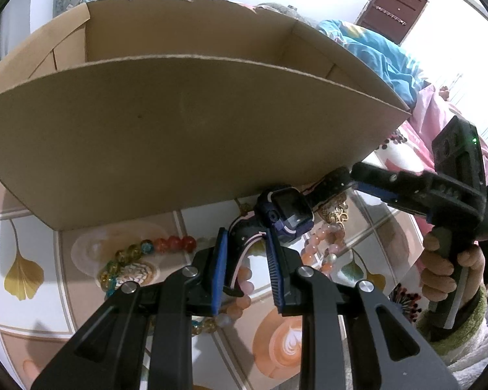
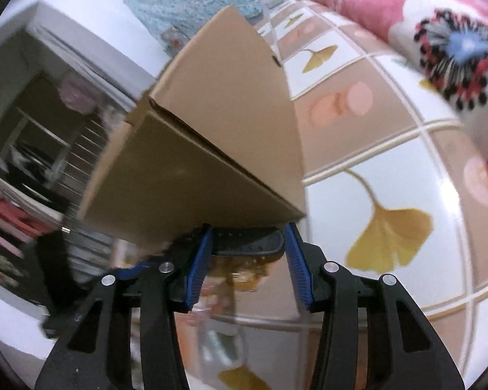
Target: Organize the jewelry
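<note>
A dark blue smartwatch (image 1: 289,211) hangs just in front of the cardboard box (image 1: 195,130). My left gripper (image 1: 246,237) is shut on its pink-lined strap, below the watch face. The other black strap (image 1: 332,180) reaches up to the right, into the tips of my right gripper (image 1: 353,178). In the right wrist view that strap end (image 2: 247,243) lies across the gap of my right gripper (image 2: 249,230), whose jaws stand apart. A multicolour bead bracelet (image 1: 146,247), a pink bead bracelet (image 1: 325,237) and a gold ornament (image 1: 335,211) lie on the table beneath.
The open-topped box stands on a tile-and-ginkgo-leaf tablecloth (image 1: 26,227), its corner (image 2: 227,113) close before the right gripper. A hand (image 1: 445,266) holds the right gripper's handle. Pink floral bedding (image 2: 439,32) lies along the table's far right side.
</note>
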The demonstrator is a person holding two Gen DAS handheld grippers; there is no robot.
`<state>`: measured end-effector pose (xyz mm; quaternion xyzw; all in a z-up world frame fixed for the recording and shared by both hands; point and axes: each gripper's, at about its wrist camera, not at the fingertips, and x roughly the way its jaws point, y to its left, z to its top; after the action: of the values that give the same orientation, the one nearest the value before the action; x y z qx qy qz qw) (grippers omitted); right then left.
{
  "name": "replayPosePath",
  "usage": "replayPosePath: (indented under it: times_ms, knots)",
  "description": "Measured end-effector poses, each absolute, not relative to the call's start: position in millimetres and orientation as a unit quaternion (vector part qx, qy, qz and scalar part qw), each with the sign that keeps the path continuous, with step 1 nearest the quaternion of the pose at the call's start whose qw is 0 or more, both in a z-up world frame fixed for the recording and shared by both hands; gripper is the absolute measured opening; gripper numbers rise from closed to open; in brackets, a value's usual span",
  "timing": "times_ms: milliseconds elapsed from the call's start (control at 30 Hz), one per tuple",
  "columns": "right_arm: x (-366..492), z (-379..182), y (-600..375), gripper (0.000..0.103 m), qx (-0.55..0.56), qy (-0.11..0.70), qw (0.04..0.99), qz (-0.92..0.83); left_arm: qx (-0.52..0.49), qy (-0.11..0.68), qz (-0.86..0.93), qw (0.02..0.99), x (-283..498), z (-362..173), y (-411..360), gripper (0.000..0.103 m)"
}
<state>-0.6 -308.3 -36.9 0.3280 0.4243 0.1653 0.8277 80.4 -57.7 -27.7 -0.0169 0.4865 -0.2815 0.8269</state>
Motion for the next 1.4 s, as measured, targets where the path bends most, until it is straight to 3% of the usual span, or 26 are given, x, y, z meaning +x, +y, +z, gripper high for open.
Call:
replayPosePath:
  times_ms: [367,433,600,700,1033,1400]
  knots:
    - [10,-32,-290,0.043,0.325,0.426,0.821,0.196,-0.016,0.486,-0.282,0.827,81,-28,-57,0.023]
    - [12,-31,-288,0.039,0.327,0.426,0.82,0.197,-0.016,0.486,-0.283,0.827,81,-27,-57,0.023]
    - [11,-33,-284,0.017,0.326,0.428,0.823,0.186,-0.014,0.481,-0.282,0.83,80,-26,-58,0.023]
    - [8,-28,-283,0.012,0.331,0.421,0.823,0.19,-0.021,0.478,-0.289,0.829,79,-24,-56,0.023]
    - [-18,38,-261,0.011,0.286,0.375,0.858,0.203,-0.06,0.438,-0.327,0.835,66,14,-38,0.022]
    - [22,141,-231,0.011,0.215,0.333,0.884,0.246,-0.08,0.361,-0.339,0.865,87,123,-2,0.023]
